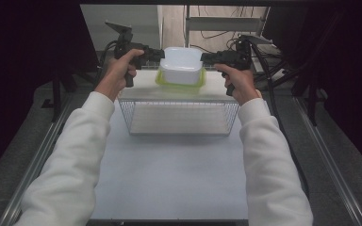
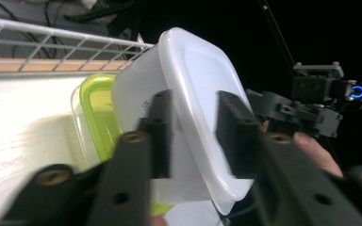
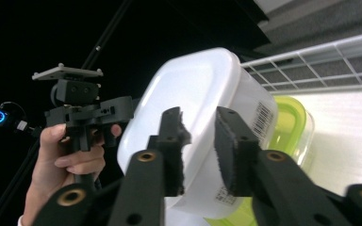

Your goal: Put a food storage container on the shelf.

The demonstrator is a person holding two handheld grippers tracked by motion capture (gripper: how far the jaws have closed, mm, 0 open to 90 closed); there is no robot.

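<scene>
A white table [image 1: 169, 169] is seen from the high view, with a wire basket [image 1: 179, 117] standing on it on the person's side of both sets of jaws. Beyond the basket, a white lidded container [image 1: 182, 65] is stacked on a green-lidded container [image 1: 179, 83]. The white container lies between the two grippers, with one gripper at each of its ends.

The left gripper [image 1: 156, 55] is held in the left hand [image 1: 118, 70] at the container's left end. In the left gripper view, the rim of the white lidded container [image 2: 193, 108] is seen between the two black jaws, while the green-lidded container [image 2: 96, 117] lies beside and beyond the left-hand jaw. A gap is visible between each pad and the plastic, so the jaws are parted and no grip is applied.

The right gripper [image 1: 207, 58] is held in the right hand [image 1: 239, 81] at the container's right end. In the right gripper view, the white lidded container [image 3: 193, 99] is seen behind and between the jaws, and its barcode label [image 3: 261, 120] lies just past the right-hand jaw. The green-lidded container [image 3: 290, 125] is seen farther out on that side. The pads stand clear of the rim, so these jaws are likewise released.
</scene>
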